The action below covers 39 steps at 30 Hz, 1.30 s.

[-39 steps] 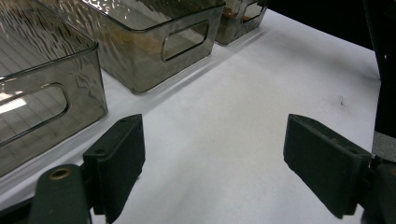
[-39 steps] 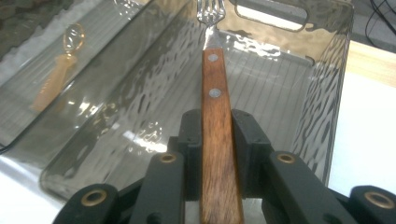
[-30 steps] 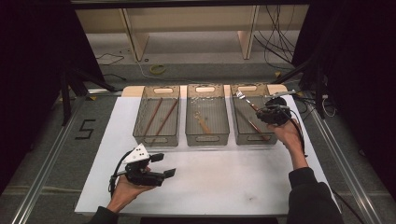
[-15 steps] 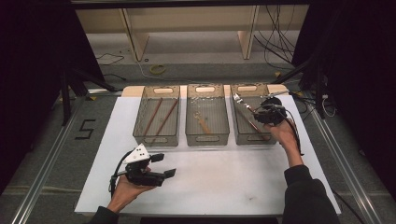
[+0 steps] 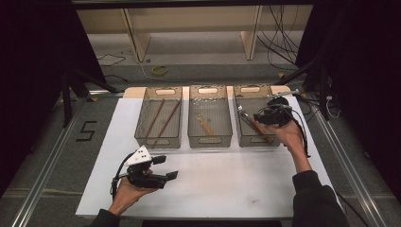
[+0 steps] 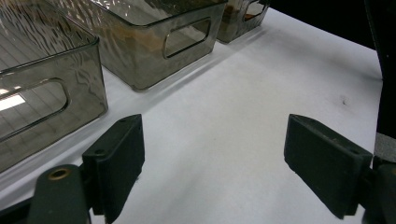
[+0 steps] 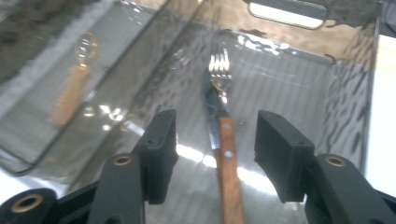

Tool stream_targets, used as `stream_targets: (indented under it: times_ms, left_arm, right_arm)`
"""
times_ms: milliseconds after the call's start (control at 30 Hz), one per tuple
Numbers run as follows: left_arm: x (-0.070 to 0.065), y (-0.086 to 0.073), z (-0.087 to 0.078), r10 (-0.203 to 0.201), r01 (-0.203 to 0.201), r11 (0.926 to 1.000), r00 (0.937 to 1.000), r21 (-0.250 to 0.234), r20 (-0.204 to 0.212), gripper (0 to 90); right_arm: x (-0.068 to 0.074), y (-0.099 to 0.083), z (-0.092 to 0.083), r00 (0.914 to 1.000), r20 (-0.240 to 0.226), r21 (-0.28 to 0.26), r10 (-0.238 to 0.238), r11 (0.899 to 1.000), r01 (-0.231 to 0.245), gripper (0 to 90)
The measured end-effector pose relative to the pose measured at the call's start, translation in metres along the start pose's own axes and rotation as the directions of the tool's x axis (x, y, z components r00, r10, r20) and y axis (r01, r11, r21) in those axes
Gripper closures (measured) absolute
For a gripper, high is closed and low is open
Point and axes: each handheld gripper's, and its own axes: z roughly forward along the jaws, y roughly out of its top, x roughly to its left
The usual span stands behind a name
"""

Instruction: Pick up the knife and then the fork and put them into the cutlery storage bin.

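Observation:
My right gripper [image 5: 257, 117] hovers over the right-hand clear bin [image 5: 249, 89]. Its jaws have just been opening and now stand apart [image 7: 219, 136]. A fork with a wooden handle [image 7: 223, 140] lies on the bin floor below the gap, touched by neither pad; from above, the fork [image 5: 253, 125] lies slanted in that bin. My left gripper [image 5: 166, 167] is held low over the white table near the front left. It is open with nothing between its pads [image 6: 217, 154].
The middle bin [image 5: 209, 141] holds a wooden-handled spoon [image 5: 205, 125], also seen through the bin wall [image 7: 70, 93]. The left bin [image 5: 158, 142] holds two brown chopsticks [image 5: 161, 118]. A white sheet [image 5: 227, 184] covers the table in front of the bins.
The right gripper's jaws have opened and the fork, held tilted before, now lies in the right bin. The left hand has stayed where it was.

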Motion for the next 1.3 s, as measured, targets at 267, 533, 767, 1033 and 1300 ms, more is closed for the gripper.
stream_targets:
  times_ms: [267, 533, 767, 1033, 1300]
  left_arm:
    - [0.0, 0.0, 0.0, -0.002, 0.002, 1.0, 1.0, 0.001, -0.001, 19.6]
    - [0.0, 0.0, 0.001, -0.004, 0.004, 1.0, 1.0, 0.001, -0.001, 19.5]
    - [0.0, 0.0, 0.001, -0.009, 0.009, 1.0, 1.0, 0.0, -0.001, 19.5]
    - [0.0, 0.001, 0.003, -0.012, 0.012, 0.9999, 0.9999, 0.0, 0.003, 19.4]
    - [0.0, 0.0, 0.002, -0.011, 0.011, 0.9999, 0.9999, 0.003, 0.002, 19.4]
  right_arm:
    - [0.013, -0.009, -0.013, 0.9969, -0.077, -0.07, 0.019, 0.997, -0.025, 39.5]
    - [0.033, -0.02, -0.026, 0.9922, -0.124, -0.116, 0.009, 0.993, -0.023, 34.6]
    - [0.048, -0.034, -0.029, 0.9885, -0.151, -0.131, -0.01, 0.991, -0.01, 31.9]
    - [0.063, -0.048, -0.034, 0.9778, -0.206, -0.157, -0.038, 0.988, 0.005, 29.9]
    - [0.077, -0.06, -0.039, 0.964, -0.259, -0.18, -0.059, 0.984, 0.012, 28.1]
